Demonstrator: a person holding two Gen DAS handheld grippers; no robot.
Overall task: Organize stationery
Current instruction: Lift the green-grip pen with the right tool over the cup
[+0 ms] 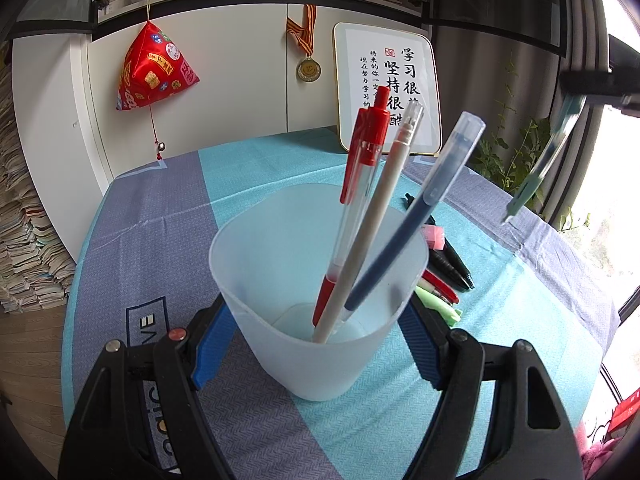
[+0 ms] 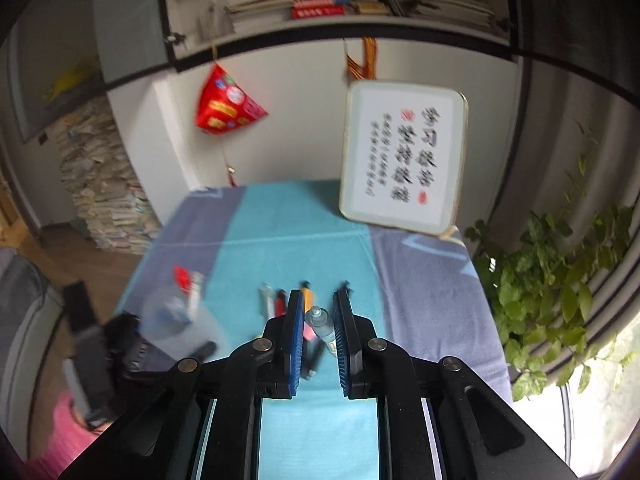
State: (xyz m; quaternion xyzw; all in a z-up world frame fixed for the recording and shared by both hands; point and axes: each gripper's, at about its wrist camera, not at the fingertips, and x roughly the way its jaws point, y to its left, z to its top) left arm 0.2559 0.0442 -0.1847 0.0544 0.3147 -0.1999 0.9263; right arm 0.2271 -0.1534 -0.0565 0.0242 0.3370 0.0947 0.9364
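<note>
My left gripper (image 1: 318, 344) is shut on a translucent white cup (image 1: 316, 292), holding it by its sides above the table. In the cup stand a red pen (image 1: 360, 184), a white pen (image 1: 376, 220) and a dark blue capped pen (image 1: 420, 208). My right gripper (image 2: 318, 320) is shut on a light blue pen (image 2: 322, 330), high above the table. That pen also shows in the left wrist view (image 1: 540, 172), hanging at the upper right, to the right of the cup. The cup appears blurred in the right wrist view (image 2: 176, 320).
Loose pens (image 1: 452, 264), a pink eraser (image 1: 434, 236) and a green marker (image 1: 438, 306) lie on the blue-and-grey tablecloth (image 1: 160, 240) right of the cup. A framed calligraphy board (image 1: 388, 88) leans at the back. A plant (image 2: 560, 280) stands at the right edge.
</note>
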